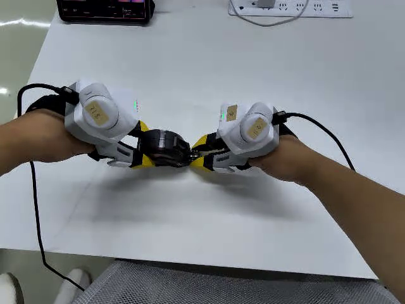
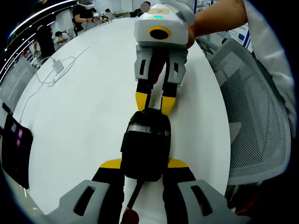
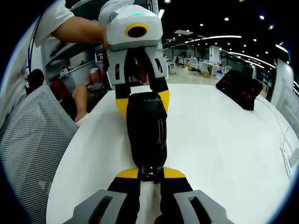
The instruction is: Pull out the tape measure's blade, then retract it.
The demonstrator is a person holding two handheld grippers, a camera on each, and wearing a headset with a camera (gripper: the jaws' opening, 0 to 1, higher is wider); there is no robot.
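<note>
Tape measure [image 1: 166, 147] clamped in left tool [image 1: 144, 145]; right tool [image 1: 198, 152] pinching blade tip [image 3: 150, 172].

Open-plan office, white worktable [image 1: 253, 76], mesh chair [image 2: 252, 116], pwr strip [image 1: 291, 7]

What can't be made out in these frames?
1. Blade extension: head view, right gripper sits against the tape measure, covering the mouth.
2. Blade tip: right gripper view, pinched between jaws, too small for detail.
3. Tape measure sides: left gripper view, left gripper clamps over them.
4. Black device: head view, cut off by top edge.
</note>
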